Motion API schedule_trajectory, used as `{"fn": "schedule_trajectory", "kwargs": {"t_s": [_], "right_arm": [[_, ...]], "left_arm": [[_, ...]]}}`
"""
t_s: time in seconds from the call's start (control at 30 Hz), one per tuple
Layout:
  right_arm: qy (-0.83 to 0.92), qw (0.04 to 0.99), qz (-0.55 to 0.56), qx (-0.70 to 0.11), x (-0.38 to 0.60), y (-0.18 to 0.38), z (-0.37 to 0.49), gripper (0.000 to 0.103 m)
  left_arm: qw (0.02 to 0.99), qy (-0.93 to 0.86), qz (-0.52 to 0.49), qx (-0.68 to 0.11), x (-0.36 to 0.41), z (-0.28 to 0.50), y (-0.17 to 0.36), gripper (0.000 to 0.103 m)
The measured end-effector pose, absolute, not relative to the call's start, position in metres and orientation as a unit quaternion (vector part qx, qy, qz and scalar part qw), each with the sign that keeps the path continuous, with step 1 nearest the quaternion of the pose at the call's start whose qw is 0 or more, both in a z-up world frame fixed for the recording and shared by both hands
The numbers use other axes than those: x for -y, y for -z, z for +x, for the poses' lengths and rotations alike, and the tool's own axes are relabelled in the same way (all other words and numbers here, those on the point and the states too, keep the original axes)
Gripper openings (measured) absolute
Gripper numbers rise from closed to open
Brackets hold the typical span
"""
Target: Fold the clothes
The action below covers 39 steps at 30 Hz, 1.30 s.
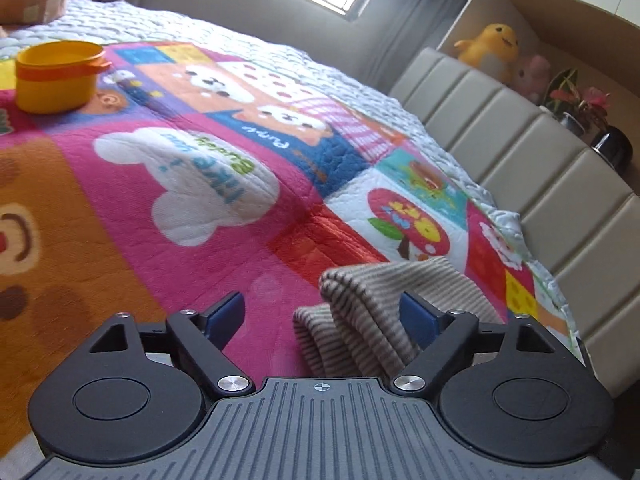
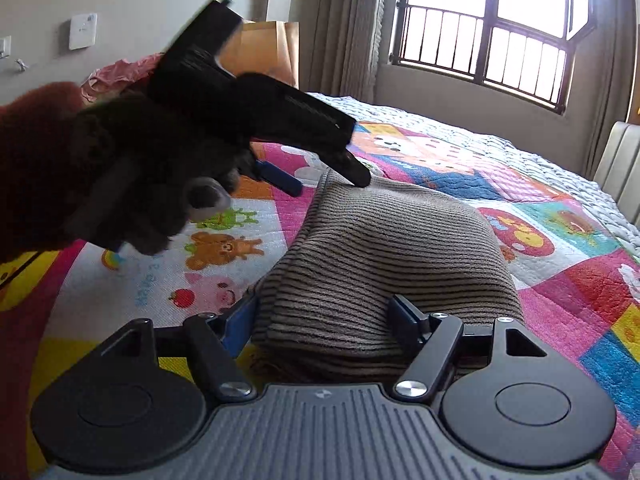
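Observation:
A folded brown-and-beige striped garment [image 2: 384,256] lies on the colourful cartoon quilt [image 2: 224,276]. My right gripper [image 2: 320,316] is open, its blue pads on either side of the garment's near edge. My left gripper [image 1: 324,312] is open; the garment's folded corner [image 1: 384,304] lies between its fingers, closer to the right pad. In the right wrist view the left gripper [image 2: 332,180], held by a dark gloved hand, hovers over the garment's far end with one finger touching it.
An orange-yellow plastic cup [image 1: 56,76] stands on the quilt at far left. A padded beige headboard [image 1: 540,160] runs along the right, with plush toys [image 1: 488,46] and potted flowers [image 1: 580,104] on the ledge behind it. A barred window [image 2: 488,28] is beyond.

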State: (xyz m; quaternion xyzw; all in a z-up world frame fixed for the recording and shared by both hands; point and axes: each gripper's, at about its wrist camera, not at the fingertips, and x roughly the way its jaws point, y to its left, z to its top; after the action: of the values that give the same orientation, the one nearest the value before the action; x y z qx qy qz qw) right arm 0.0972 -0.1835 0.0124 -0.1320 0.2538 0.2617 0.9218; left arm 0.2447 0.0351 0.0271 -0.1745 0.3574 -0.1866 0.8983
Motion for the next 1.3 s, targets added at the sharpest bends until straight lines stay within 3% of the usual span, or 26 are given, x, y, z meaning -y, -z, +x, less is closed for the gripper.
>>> {"fn": "schedule_trajectory", "kwargs": {"t_s": [0.33, 0.53, 0.6, 0.67, 0.83, 1.03, 1.2, 1.23, 1.3], "right_arm": [[-0.253, 0.916, -0.187, -0.248, 0.171, -0.003, 0.088, 0.08], [-0.282, 0.919, -0.106, -0.256, 0.196, -0.03, 0.093, 0.082], [-0.282, 0.924, -0.069, -0.247, 0.214, -0.047, 0.096, 0.093], [-0.269, 0.933, -0.041, -0.235, 0.233, -0.063, 0.102, 0.099], [-0.222, 0.948, 0.003, -0.229, 0.268, -0.075, 0.128, 0.095], [-0.196, 0.93, -0.039, -0.308, 0.255, -0.014, 0.149, 0.091], [-0.198, 0.923, 0.031, -0.328, 0.27, 0.001, 0.149, 0.092], [-0.197, 0.925, 0.019, -0.324, 0.269, 0.001, 0.146, 0.092], [-0.196, 0.928, 0.006, -0.318, 0.266, 0.0, 0.144, 0.092]], "left_arm": [[0.917, 0.228, -0.126, -0.301, -0.017, 0.206, -0.063, 0.083], [0.905, 0.271, -0.134, -0.299, -0.001, 0.214, -0.062, 0.073], [0.901, 0.275, -0.133, -0.308, 0.004, 0.223, -0.051, 0.072], [0.896, 0.276, -0.142, -0.319, 0.004, 0.232, -0.039, 0.072], [0.882, 0.279, -0.182, -0.334, -0.002, 0.25, -0.017, 0.072], [0.881, 0.282, -0.173, -0.337, -0.001, 0.255, -0.008, 0.073], [0.898, 0.248, -0.164, -0.325, -0.004, 0.235, -0.023, 0.074], [0.901, 0.23, -0.17, -0.325, -0.008, 0.227, -0.028, 0.086], [0.901, 0.217, -0.198, -0.32, -0.017, 0.212, -0.033, 0.094]]}}
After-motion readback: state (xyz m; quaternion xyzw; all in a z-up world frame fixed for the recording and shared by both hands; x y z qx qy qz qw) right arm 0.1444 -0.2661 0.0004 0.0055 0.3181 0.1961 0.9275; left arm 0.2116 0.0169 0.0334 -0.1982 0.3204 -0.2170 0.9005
